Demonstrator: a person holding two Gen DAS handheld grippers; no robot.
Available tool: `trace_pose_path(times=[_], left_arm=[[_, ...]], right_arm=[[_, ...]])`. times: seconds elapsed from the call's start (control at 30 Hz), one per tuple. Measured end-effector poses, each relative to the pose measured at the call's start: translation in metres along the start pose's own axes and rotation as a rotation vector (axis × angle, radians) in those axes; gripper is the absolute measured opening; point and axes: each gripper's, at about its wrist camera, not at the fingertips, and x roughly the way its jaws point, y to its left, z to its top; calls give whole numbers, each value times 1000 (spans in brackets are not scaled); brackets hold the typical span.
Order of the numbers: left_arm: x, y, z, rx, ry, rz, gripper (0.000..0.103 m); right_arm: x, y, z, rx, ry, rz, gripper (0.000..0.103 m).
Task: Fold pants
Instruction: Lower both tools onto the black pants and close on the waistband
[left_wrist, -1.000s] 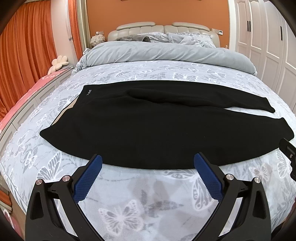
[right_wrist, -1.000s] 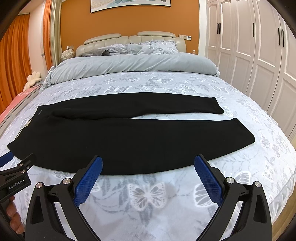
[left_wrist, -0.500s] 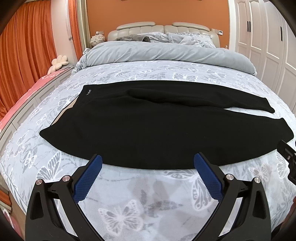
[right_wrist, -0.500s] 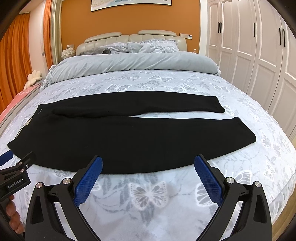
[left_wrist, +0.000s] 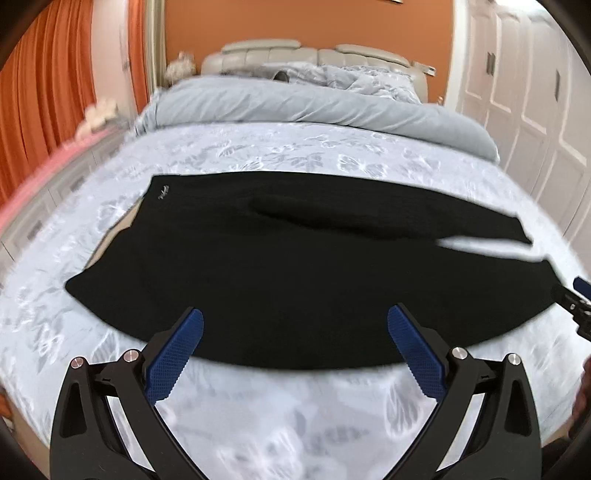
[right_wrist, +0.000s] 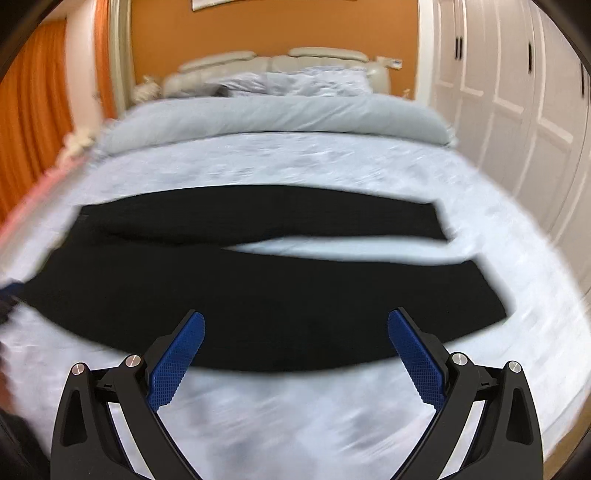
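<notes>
Black pants (left_wrist: 280, 266) lie flat across the bed, waistband to the left, two legs running right with a narrow gap between them; they also show in the right wrist view (right_wrist: 258, 284). My left gripper (left_wrist: 295, 321) is open and empty, its blue pads over the near edge of the near leg. My right gripper (right_wrist: 295, 321) is open and empty, over the same near edge further right. Its tip shows at the right edge of the left wrist view (left_wrist: 576, 302). Both views are blurred by motion.
The bed has a pale butterfly-print cover (left_wrist: 295, 413), a rolled grey duvet (left_wrist: 317, 107) and pillows at the headboard. Orange curtains (left_wrist: 40, 103) hang on the left. White wardrobe doors (right_wrist: 517, 110) stand on the right.
Both grippers have moved forward toward the pants; their pads now overlap the near edge of the near leg. Both stay open. The pants have not moved.
</notes>
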Motion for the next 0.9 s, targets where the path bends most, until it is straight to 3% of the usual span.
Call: trace_pose_path(times=[0.07, 0.2, 0.3, 0.4, 0.6, 0.7, 0.83, 0.9], left_arm=[[20, 26, 28, -30, 19, 11, 98], [77, 81, 89, -48, 35, 128, 98], [118, 120, 125, -86, 82, 136, 98], [165, 168, 160, -128, 112, 211, 98], [233, 230, 181, -219, 192, 262, 98], [258, 250, 181, -275, 224, 251, 98], [289, 260, 180, -309, 281, 235, 98], [299, 261, 182, -310, 271, 214, 89]], right_arm=[[30, -39, 27, -11, 7, -66, 98], [103, -111, 70, 63, 80, -136, 98], [159, -165, 97, 177, 143, -116, 98], [205, -198, 115, 237, 164, -110, 98], [276, -220, 129, 243, 239, -92, 98], [300, -217, 126, 229, 289, -49, 98], [306, -210, 127, 220, 259, -47, 98], [306, -208, 128, 236, 237, -3, 82]])
